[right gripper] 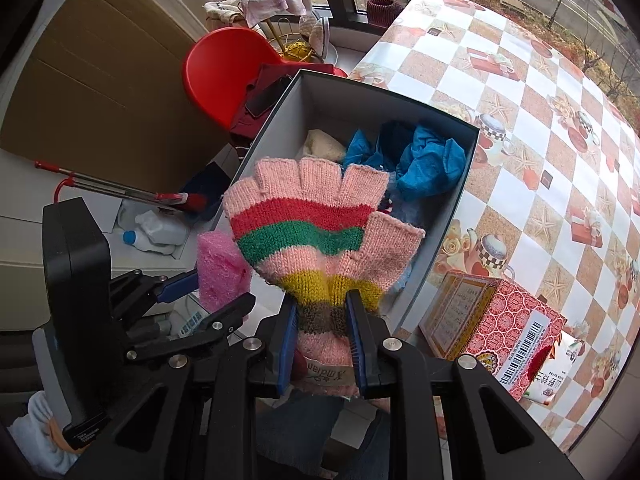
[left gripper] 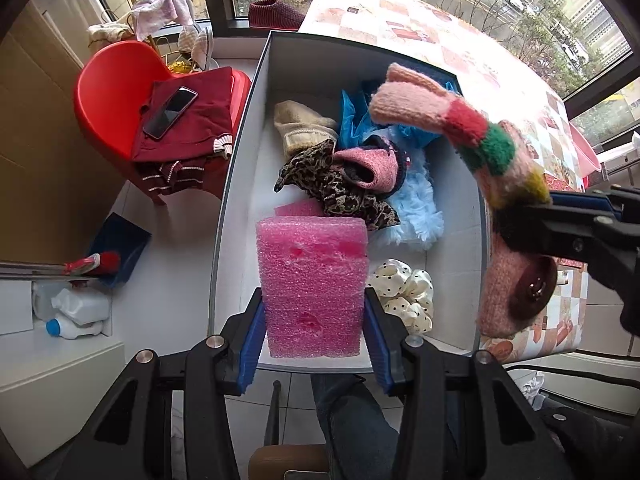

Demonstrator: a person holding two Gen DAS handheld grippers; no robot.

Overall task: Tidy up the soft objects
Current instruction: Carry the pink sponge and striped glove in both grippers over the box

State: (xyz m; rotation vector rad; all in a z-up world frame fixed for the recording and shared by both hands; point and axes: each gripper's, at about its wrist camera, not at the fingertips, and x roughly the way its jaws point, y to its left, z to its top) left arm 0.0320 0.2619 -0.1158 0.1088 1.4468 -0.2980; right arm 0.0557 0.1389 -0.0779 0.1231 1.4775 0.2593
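A: Between left gripper (left gripper: 314,320) pads: pink bubble-foam block (left gripper: 312,288), upright, clamped, low over white open box (left gripper: 240,152).
B: Right gripper (right gripper: 322,340) pinches striped knitted fingerless glove (right gripper: 320,232), fingers ahead, above box.

Non-task items in view: red plastic chair (left gripper: 108,80) bearing folded maroon garment (left gripper: 188,120) with black phone (left gripper: 170,112) on top; checkered tablecloth (right gripper: 520,120); red patterned carton (right gripper: 496,320) on it; white plastic bottles (left gripper: 76,312) on the floor; maroon slipper (left gripper: 274,14) on the windowsill.
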